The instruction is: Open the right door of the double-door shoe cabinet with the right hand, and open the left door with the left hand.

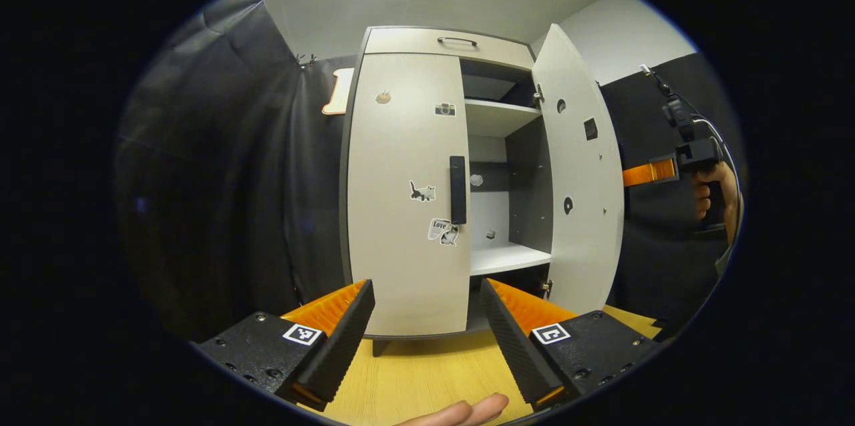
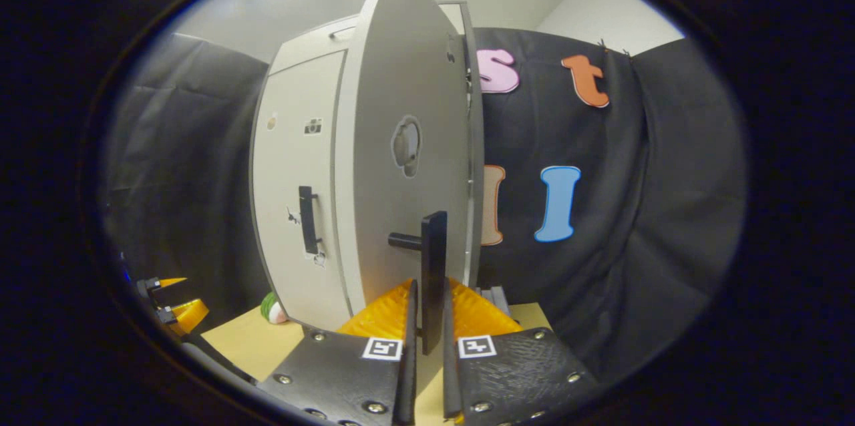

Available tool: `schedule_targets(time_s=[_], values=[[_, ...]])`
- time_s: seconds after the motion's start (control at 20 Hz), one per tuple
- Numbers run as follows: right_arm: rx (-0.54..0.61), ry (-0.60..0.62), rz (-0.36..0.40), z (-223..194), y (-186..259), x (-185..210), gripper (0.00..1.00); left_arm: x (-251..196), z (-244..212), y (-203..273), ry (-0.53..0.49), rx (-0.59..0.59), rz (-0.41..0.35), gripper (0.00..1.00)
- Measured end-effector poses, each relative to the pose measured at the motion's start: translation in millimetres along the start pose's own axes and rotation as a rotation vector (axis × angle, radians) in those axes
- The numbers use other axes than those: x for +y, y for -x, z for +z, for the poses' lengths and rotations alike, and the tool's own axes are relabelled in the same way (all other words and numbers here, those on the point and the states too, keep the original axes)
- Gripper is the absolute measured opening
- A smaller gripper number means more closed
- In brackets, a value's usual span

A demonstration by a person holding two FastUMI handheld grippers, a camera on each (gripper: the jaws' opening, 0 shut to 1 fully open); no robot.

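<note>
The pale shoe cabinet (image 1: 414, 39) stands on a wooden table. Its left door (image 1: 401, 212) is closed, with a dark vertical handle (image 1: 457, 189) near its inner edge. My left gripper (image 1: 426, 292) is open, low in front of that door and short of the handle. The right door (image 1: 581, 172) is swung wide open, showing shelves (image 1: 507, 256). In the right gripper view, my right gripper (image 2: 429, 292) is shut on the right door's dark handle (image 2: 434, 246), and the right door (image 2: 401, 145) is seen edge-on. The right gripper (image 1: 651, 172) also shows past the open door, held by a hand (image 1: 715, 192).
A drawer with a handle (image 1: 457, 41) tops the cabinet. The wooden tabletop (image 1: 427, 372) runs under it, and a fingertip (image 1: 461, 412) shows at the bottom edge. A small green and white object (image 2: 270, 309) lies by the cabinet's foot. Black cloth surrounds the booth.
</note>
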State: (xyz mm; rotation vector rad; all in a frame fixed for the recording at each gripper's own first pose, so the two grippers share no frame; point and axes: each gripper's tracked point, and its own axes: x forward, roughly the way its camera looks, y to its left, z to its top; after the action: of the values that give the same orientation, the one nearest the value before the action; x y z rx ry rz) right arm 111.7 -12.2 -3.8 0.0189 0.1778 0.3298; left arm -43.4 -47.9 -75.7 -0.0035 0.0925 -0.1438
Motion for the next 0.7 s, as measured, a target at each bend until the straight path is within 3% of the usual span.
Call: schedule_targets(time_s=[0.05, 0.1, 0.2, 0.25, 0.35, 0.7], values=[[-0.013, -0.027, 0.005, -2.9, 7.7, -4.6, 0.16, -2.2, -1.0, -1.2, -0.002, 0.002, -0.002, 0.98], [-0.006, -0.018, -0.05, -4.4, -2.2, -23.0, 0.01, -3.7, -3.7, -3.4, -0.003, 0.006, -0.002, 0.98], [-0.009, -0.001, -0.117, -0.8, -2.3, -50.1, 0.0, -5.4, -8.0, -7.9, 0.0, 0.018, 0.001, 0.98], [-0.013, -0.026, -0.116, 1.5, 4.4, -57.8, 0.0, -6.3, -9.1, -10.1, 0.001, 0.024, 0.002, 0.98], [0.001, -0.102, -0.02, -5.1, 0.1, -50.2, 0.0, -6.4, -11.5, -14.1, -0.003, 0.033, 0.007, 0.98], [-0.032, -0.042, -0.024, -6.2, -3.7, -56.5, 0.01, -6.8, -6.4, -20.1, -0.009, 0.028, 0.023, 0.98]])
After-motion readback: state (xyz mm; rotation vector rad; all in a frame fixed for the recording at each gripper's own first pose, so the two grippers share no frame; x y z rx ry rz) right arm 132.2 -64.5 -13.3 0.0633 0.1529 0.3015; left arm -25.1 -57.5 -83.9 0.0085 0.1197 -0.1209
